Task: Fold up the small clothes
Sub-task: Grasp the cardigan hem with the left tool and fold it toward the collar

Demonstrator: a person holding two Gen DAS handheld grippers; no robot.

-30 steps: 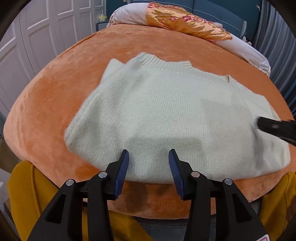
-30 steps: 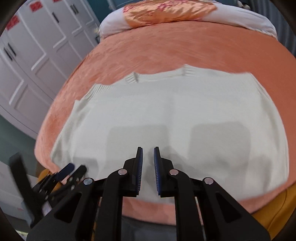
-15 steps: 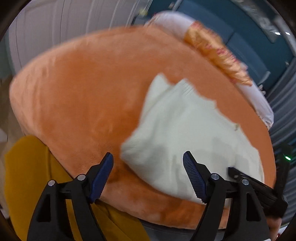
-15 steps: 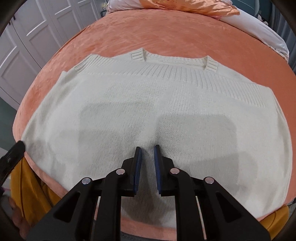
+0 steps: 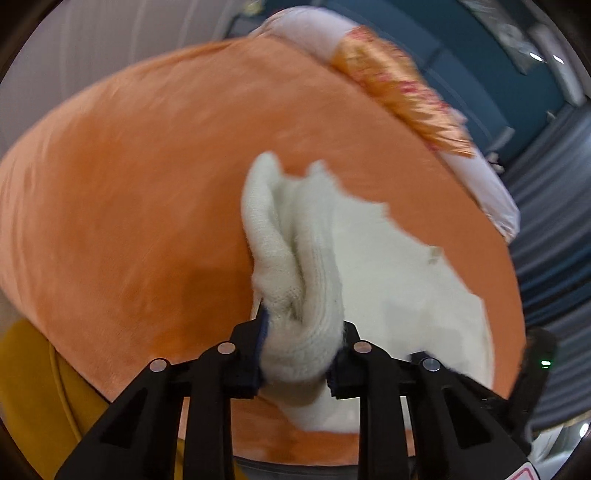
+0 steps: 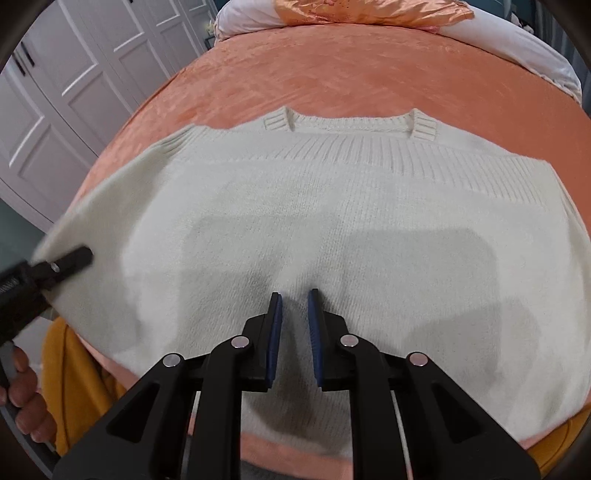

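1. My right tongs (image 6: 294,325) sit low over the cream sweater (image 6: 332,221), blue pads a narrow gap apart, nothing between them.
2. Sweater lies flat on the orange bed (image 6: 332,74), ribbed collar at the far side.
3. Left tongs (image 6: 70,260) pinch the sweater's left edge.
4. White wardrobe doors (image 6: 74,92) at left.

One cream knitted sweater (image 6: 332,221), two hand-held grippers, left (image 5: 299,350) and right (image 6: 293,332), one orange bed (image 6: 332,74), one orange satin pillow (image 6: 369,9).
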